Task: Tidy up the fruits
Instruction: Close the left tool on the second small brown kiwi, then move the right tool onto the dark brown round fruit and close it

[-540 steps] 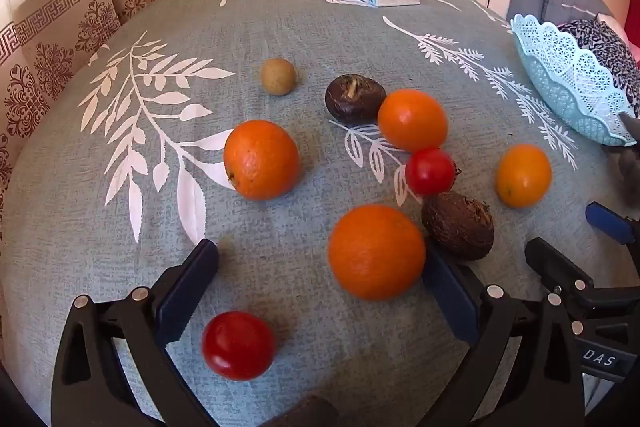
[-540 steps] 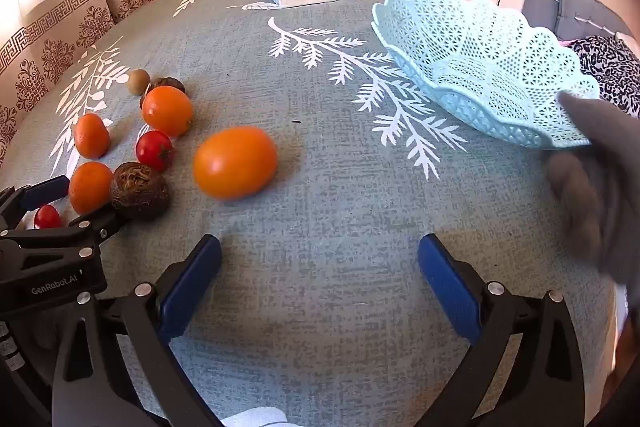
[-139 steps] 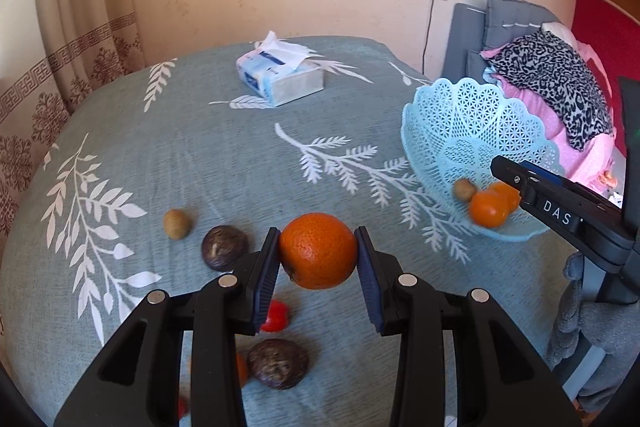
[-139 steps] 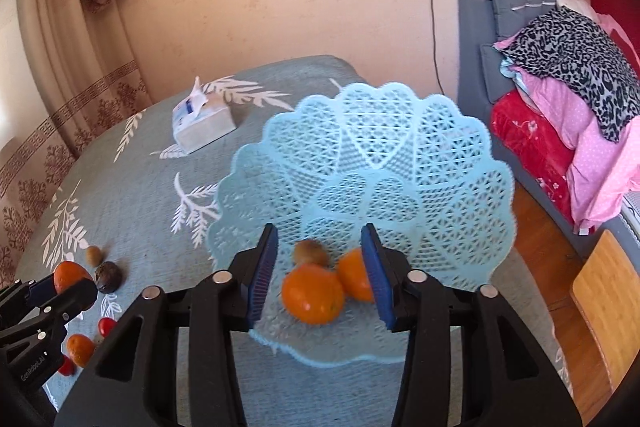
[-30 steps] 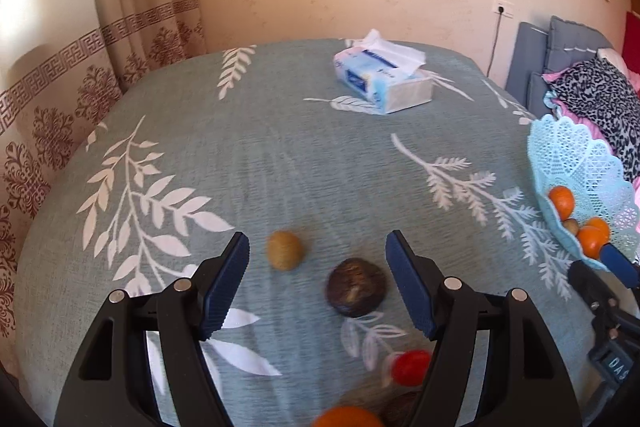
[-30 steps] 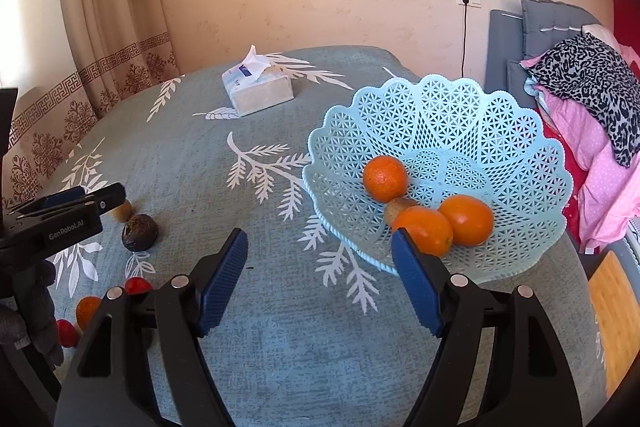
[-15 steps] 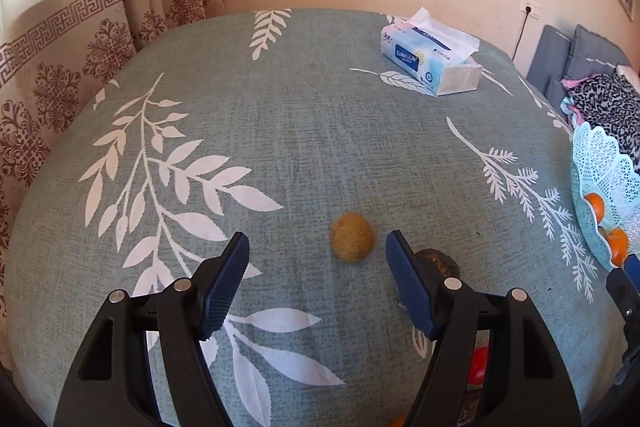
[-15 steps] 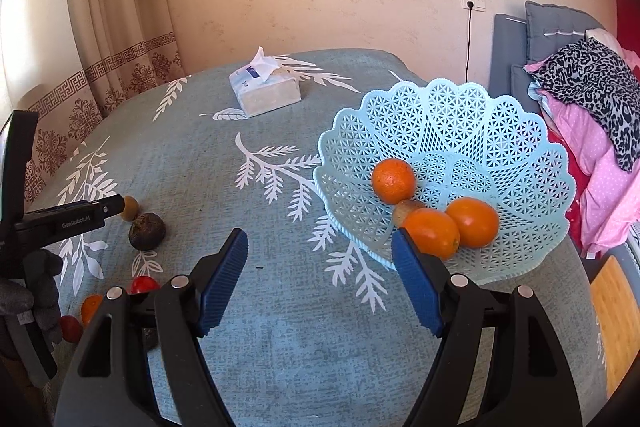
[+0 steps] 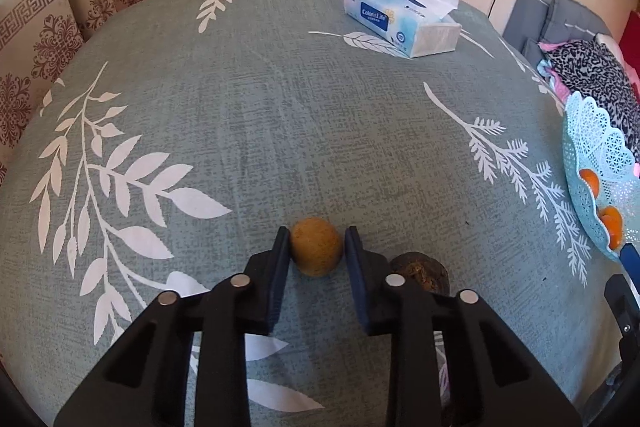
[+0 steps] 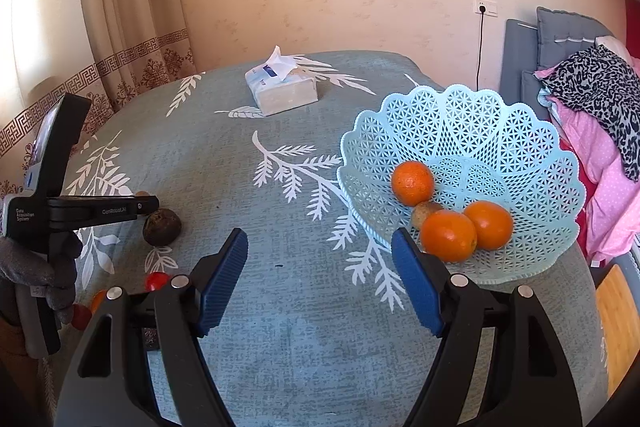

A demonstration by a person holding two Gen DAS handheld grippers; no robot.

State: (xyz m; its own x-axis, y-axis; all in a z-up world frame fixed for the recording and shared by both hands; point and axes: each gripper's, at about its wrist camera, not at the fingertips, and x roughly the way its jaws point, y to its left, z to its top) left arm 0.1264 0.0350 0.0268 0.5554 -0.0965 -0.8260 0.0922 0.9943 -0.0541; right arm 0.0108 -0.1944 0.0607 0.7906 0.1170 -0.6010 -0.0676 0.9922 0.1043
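Crowding the left tool's [image 9: 316,247] right finger, a dark wrinkled fruit [image 9: 420,271] sat beside the small tan round fruit [image 9: 316,246] it pinched; the right tool [image 10: 320,267] gaped spread.

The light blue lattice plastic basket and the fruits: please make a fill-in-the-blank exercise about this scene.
1. The light blue lattice plastic basket holds ____ oranges.
2. The left gripper has closed on the small round ____ fruit.
3. The right gripper is ____ and holds nothing.
4. The white and blue ____ box stands at the table's far end.

Missing words: three; tan; open; tissue
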